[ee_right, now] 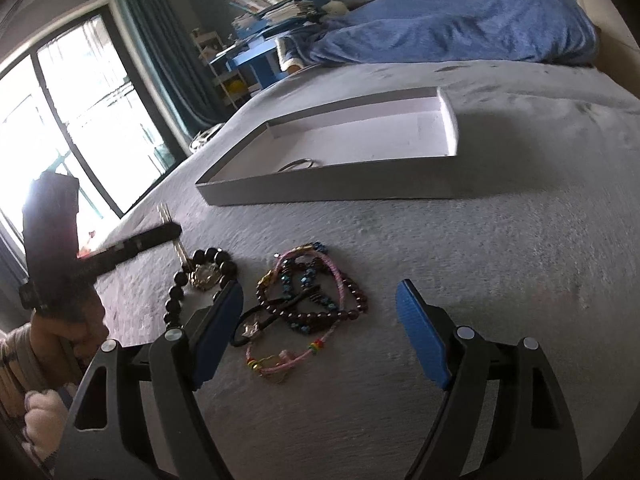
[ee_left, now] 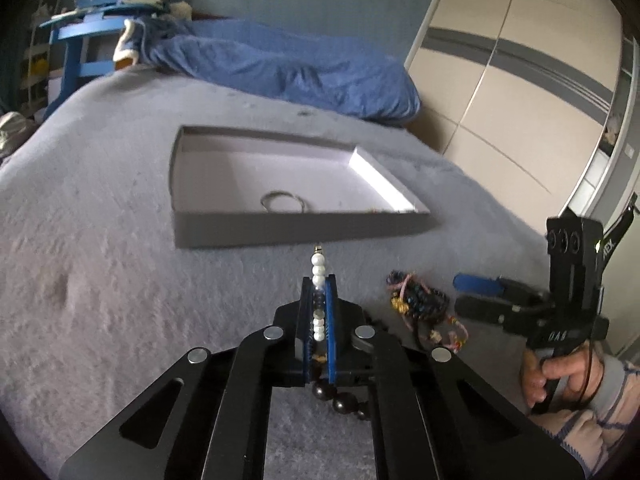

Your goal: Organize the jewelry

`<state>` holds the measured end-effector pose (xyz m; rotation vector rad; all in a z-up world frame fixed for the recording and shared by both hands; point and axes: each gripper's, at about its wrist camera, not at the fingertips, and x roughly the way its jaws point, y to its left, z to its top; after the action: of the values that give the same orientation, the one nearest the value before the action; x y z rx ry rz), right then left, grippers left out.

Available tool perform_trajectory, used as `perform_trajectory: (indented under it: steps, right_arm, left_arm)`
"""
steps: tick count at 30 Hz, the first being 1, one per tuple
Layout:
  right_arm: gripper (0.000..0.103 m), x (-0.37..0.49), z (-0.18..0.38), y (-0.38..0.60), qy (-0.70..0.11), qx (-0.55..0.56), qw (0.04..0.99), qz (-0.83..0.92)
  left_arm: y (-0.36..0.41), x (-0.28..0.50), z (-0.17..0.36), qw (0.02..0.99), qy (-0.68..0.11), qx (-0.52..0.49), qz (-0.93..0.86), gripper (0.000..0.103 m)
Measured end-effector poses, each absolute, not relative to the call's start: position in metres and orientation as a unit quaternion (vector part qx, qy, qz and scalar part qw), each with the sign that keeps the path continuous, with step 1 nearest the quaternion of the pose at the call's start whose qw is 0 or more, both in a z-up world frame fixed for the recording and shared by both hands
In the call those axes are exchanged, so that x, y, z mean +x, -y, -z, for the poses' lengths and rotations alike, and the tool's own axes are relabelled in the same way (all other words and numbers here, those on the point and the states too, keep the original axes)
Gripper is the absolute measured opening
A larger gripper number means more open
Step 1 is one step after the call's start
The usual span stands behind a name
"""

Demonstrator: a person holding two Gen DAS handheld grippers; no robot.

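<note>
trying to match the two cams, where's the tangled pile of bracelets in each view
Left wrist: the bracelet pile lies right of centre, on the grey blanket, between the two grippers.
Right wrist: the pile lies low in the middle, just ahead of the open fingers.
Shared landmark: the shallow box.

The fuzzy grey blanket (ee_left: 100,280) is looking soft; the pearls (ee_left: 318,268) are shining; the cardboard tray (ee_right: 450,128) is looking matt.
</note>
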<state>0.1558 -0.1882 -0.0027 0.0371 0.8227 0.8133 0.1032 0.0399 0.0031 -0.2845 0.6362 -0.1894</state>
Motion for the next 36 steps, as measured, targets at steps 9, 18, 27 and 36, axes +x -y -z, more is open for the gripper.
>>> perform_trajectory:
  steps: [9, 18, 27, 36]
  right_arm:
    - [0.067, 0.147, 0.003, 0.181, -0.386, -0.015, 0.840, -0.382]
    - [0.066, 0.143, 0.006, 0.166, -0.394, -0.052, 0.834, -0.384]
    - [0.026, 0.149, 0.012, 0.148, -0.406, -0.085, 0.827, -0.380]
    - [0.010, 0.169, 0.001, 0.221, -0.395, 0.062, 0.852, -0.339]
  left_arm:
    - [-0.069, 0.098, 0.009, 0.933, -0.308, -0.178, 0.049, 0.006]
    - [-0.069, 0.103, 0.018, 0.926, -0.328, -0.180, 0.045, 0.006]
    - [-0.065, 0.104, 0.019, 0.926, -0.332, -0.173, 0.047, 0.006]
    - [-0.065, 0.105, 0.020, 0.926, -0.333, -0.172, 0.050, 0.006]
